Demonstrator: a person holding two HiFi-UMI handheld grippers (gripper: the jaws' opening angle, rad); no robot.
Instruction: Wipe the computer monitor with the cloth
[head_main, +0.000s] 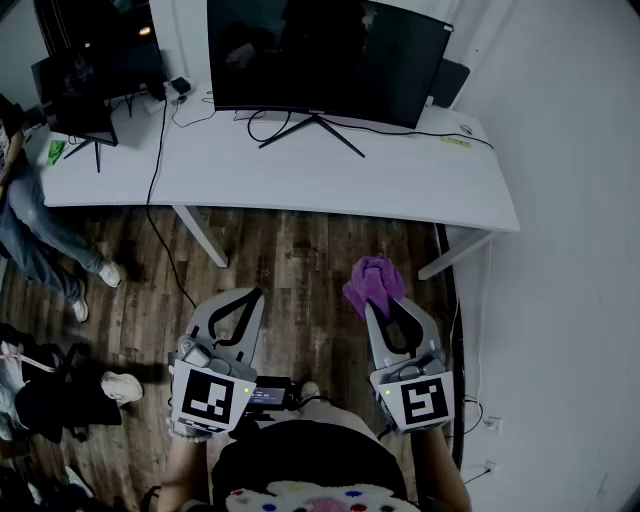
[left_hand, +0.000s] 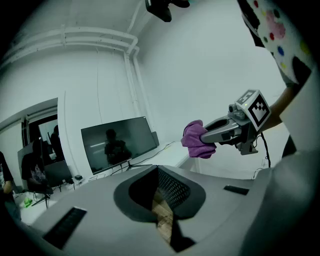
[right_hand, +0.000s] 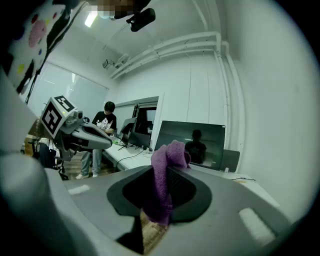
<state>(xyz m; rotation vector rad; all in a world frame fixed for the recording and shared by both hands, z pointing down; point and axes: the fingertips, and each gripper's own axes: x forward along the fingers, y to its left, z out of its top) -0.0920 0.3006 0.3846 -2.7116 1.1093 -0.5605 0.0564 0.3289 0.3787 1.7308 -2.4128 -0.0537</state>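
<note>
The right gripper (head_main: 384, 306) is clamped on the crumpled purple cloth (head_main: 372, 282); the left gripper (head_main: 248, 300) is pinched together on nothing; the wide black computer monitor (head_main: 320, 60) stands well ahead on the white desk (head_main: 400, 185); best to step close, meet the glass squarely, and press lightly.

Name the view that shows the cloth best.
Right gripper view: the cloth hangs close up, pinched between the fingers. Head view shows a small bunch from above; left gripper view, a distant side look.

White desk (head_main: 400, 188): monitor (head_main: 320, 55), 2nd monitor (head_main: 80, 95), cables (head_main: 158, 140).
</note>
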